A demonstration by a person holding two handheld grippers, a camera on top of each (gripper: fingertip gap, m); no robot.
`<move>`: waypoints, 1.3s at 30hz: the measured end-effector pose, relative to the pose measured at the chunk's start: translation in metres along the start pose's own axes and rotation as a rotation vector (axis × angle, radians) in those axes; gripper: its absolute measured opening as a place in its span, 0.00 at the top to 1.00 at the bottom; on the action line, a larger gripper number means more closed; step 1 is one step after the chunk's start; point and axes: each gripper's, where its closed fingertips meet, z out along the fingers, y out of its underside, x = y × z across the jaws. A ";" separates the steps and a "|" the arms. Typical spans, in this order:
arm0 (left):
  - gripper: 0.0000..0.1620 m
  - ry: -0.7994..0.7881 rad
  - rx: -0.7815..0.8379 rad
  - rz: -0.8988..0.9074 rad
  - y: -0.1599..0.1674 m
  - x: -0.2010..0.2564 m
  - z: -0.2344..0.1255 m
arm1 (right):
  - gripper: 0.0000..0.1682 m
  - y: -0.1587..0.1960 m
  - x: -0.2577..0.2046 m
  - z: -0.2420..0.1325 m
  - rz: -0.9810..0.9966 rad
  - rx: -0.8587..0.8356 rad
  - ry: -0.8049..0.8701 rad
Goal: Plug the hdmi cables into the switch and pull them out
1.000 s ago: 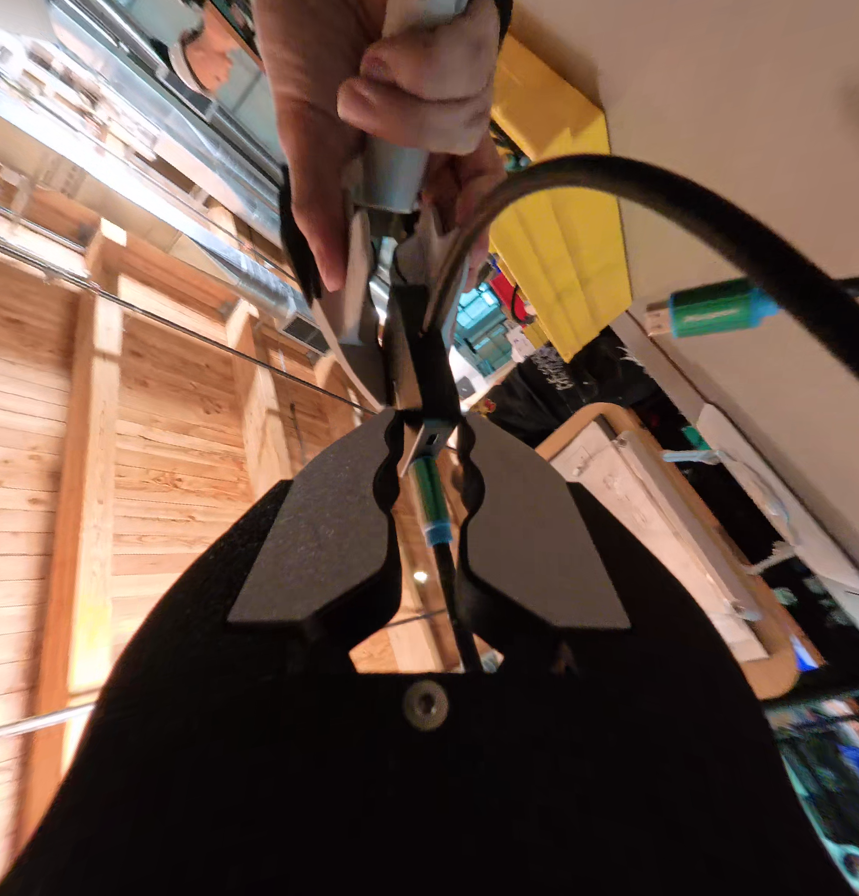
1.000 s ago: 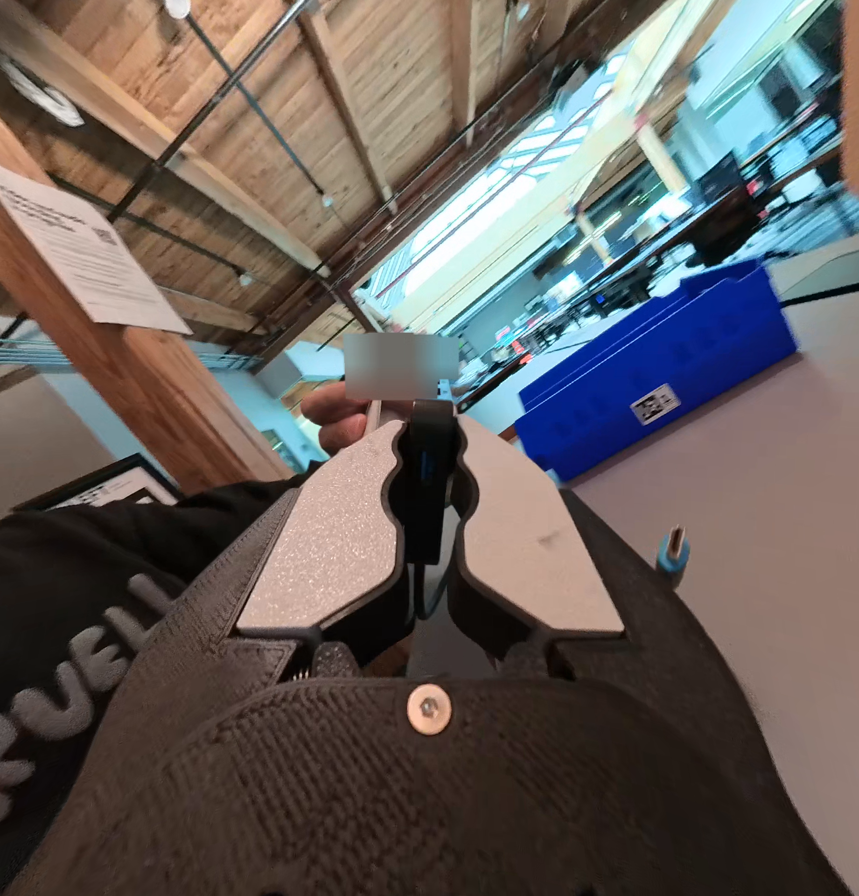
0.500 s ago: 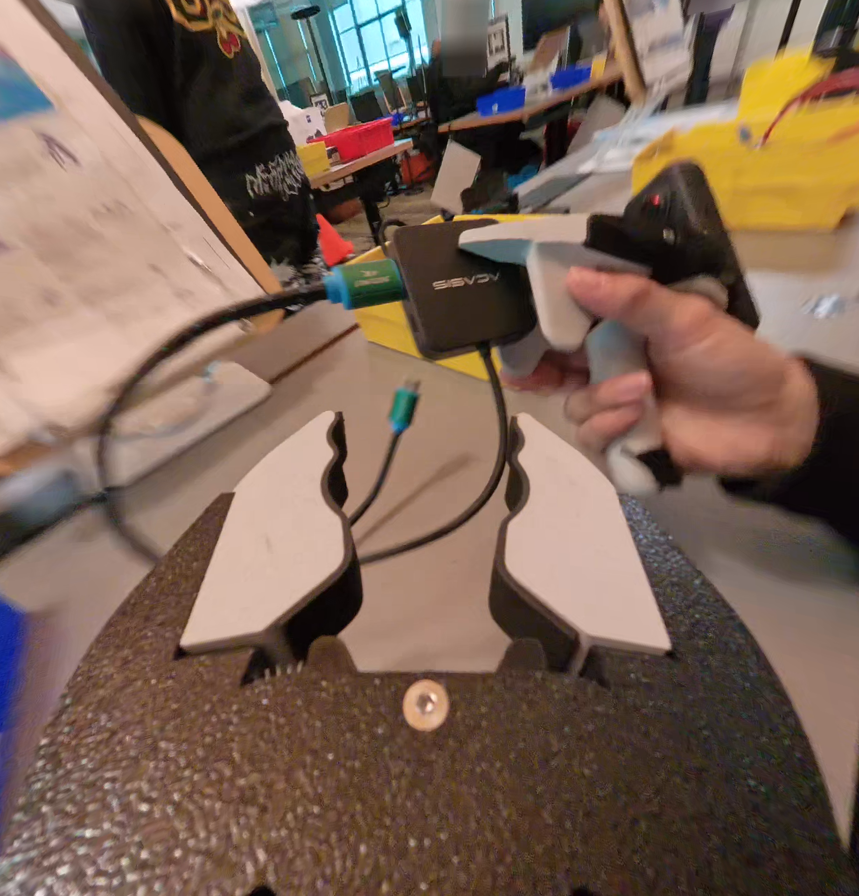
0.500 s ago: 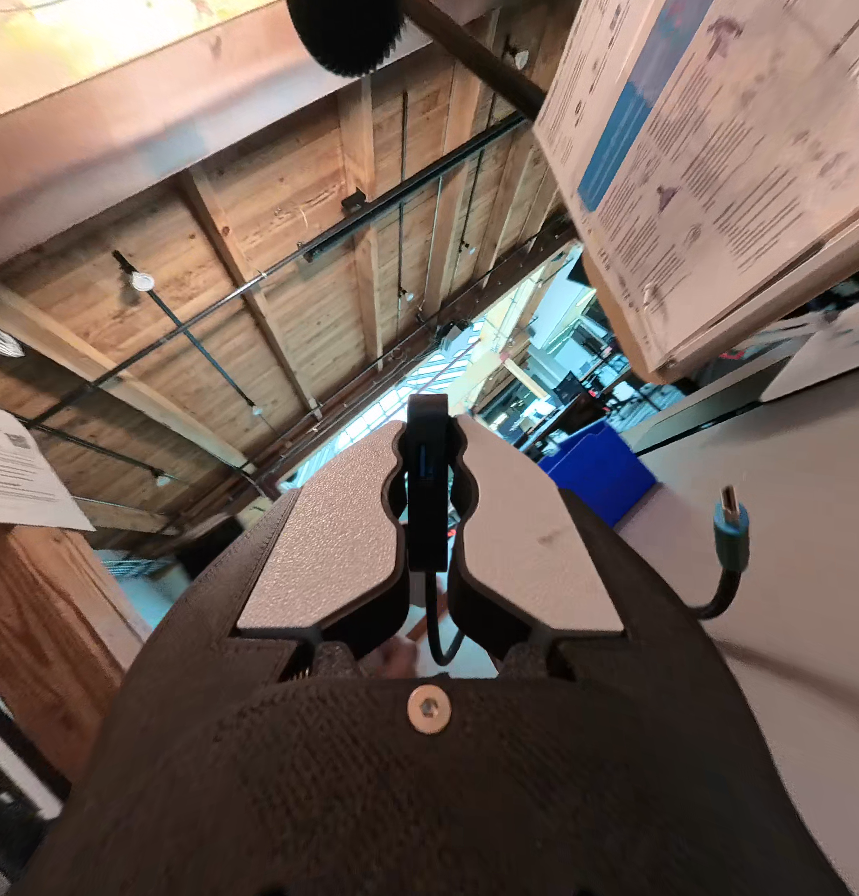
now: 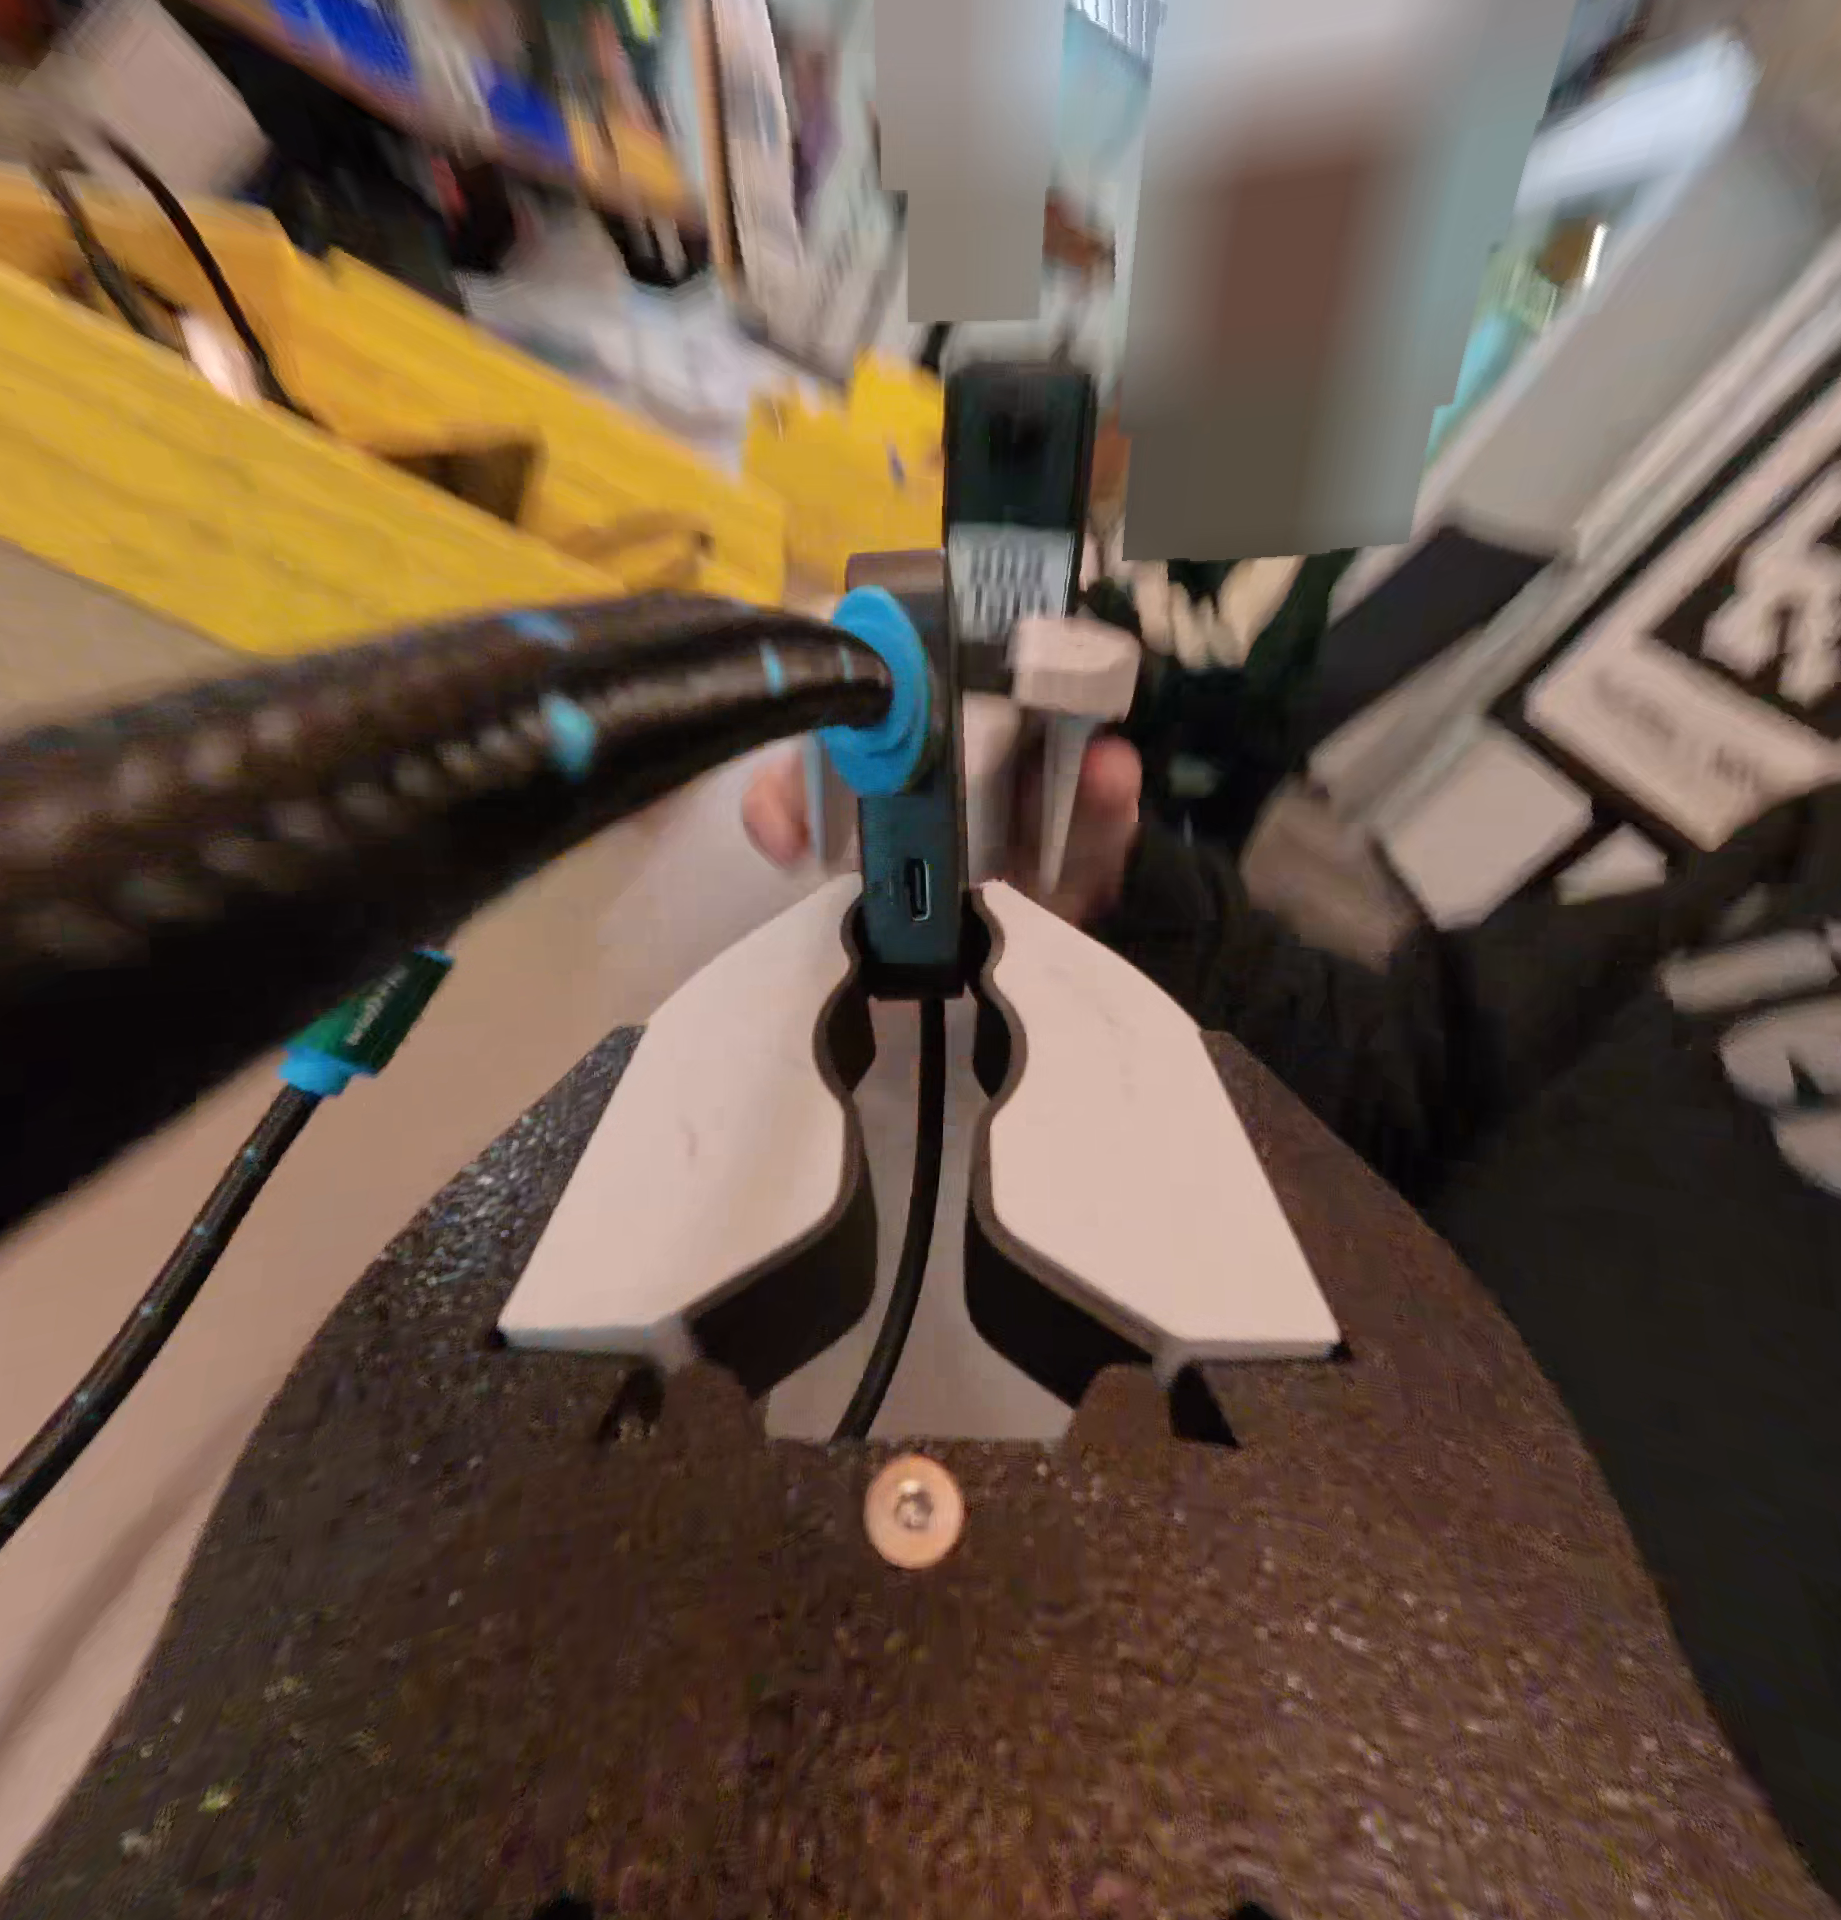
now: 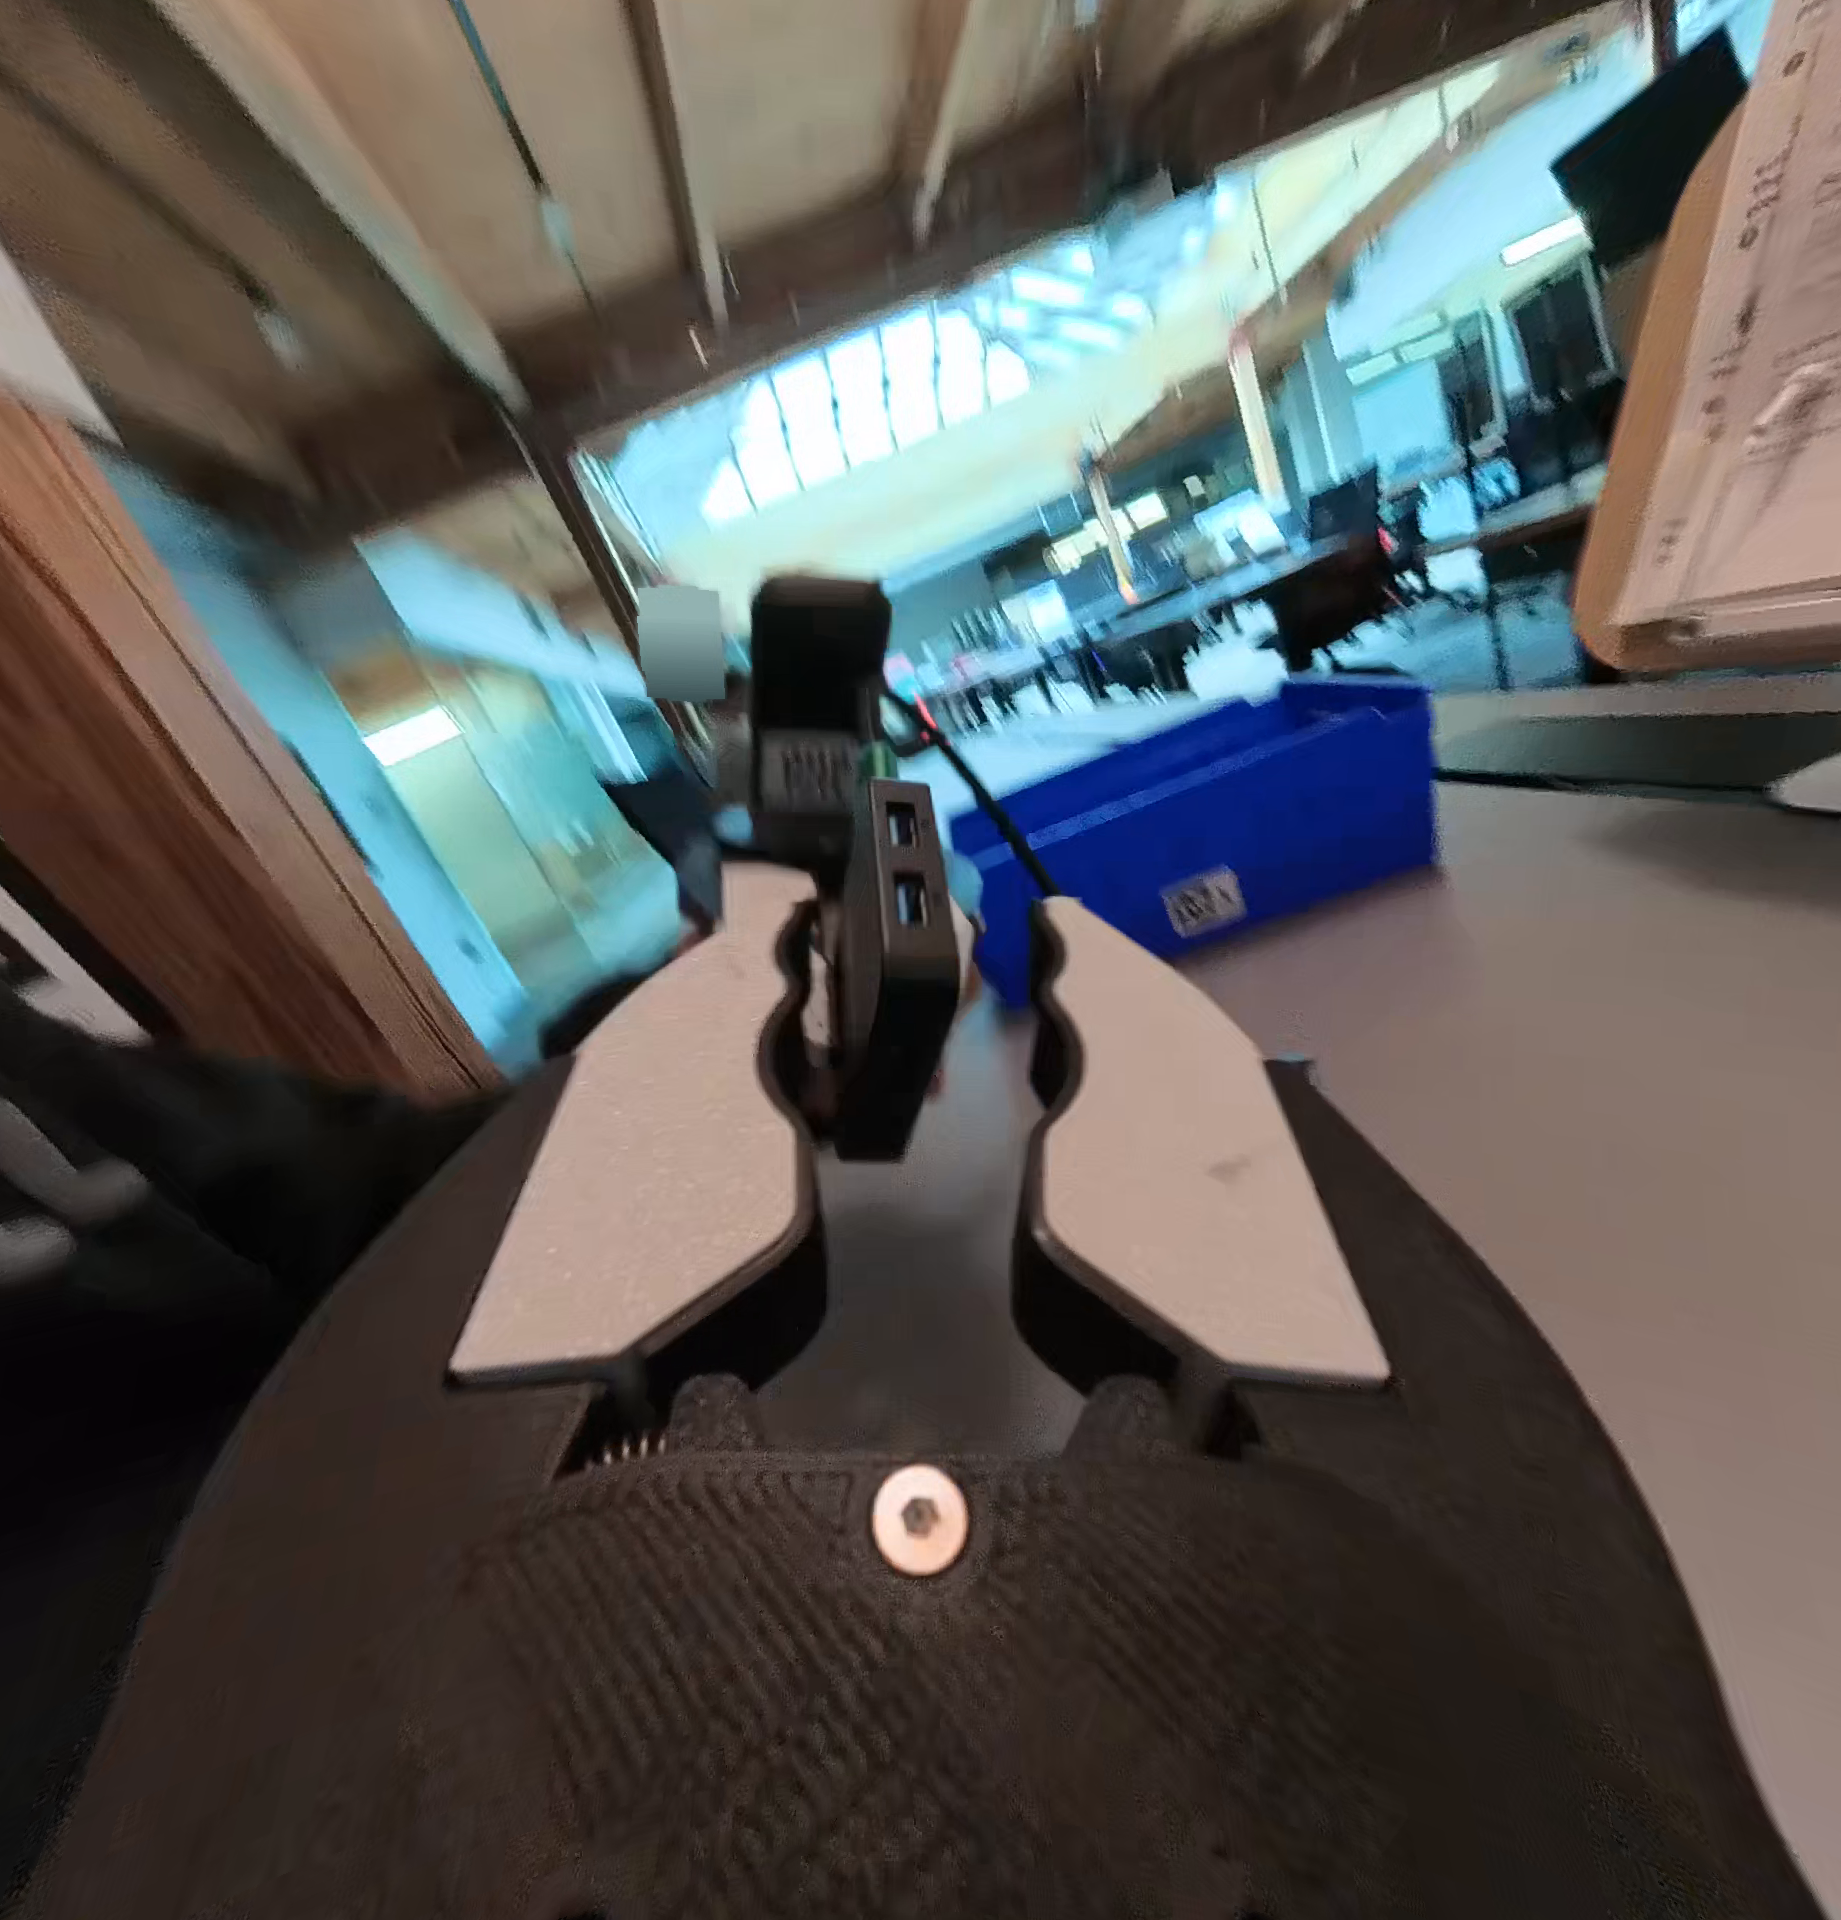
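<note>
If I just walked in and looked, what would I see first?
Probably the thick black cable with its blue collar, plugged into the side of the small black switch right in the middle of the left wrist view. The left gripper pinches that switch at its lower end, while the right gripper stands open around it. Behind, a bright yellow bin and a blue bin stand out.

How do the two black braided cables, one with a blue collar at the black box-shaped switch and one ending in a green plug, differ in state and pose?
The blue-collared black braided cable is plugged into the side of the black box-shaped switch; the green-plug black braided cable is free, apart from the switch. The plugged one shows only its collar, end-on; the free one shows its green shell side-on, lower in the view. Both are black braid flecked blue, with blue collars.
</note>
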 end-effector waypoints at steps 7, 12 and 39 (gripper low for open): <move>0.91 0.040 -0.601 0.245 0.044 0.004 -0.020 | 0.75 0.037 -0.014 -0.007 -0.163 -0.326 -0.004; 0.91 0.084 -0.794 0.329 0.053 0.004 -0.022 | 0.91 0.057 -0.029 0.003 -0.245 -0.409 -0.096; 0.74 -0.023 0.592 -0.094 -0.063 0.005 0.003 | 0.91 -0.048 -0.001 -0.008 0.214 0.652 -0.008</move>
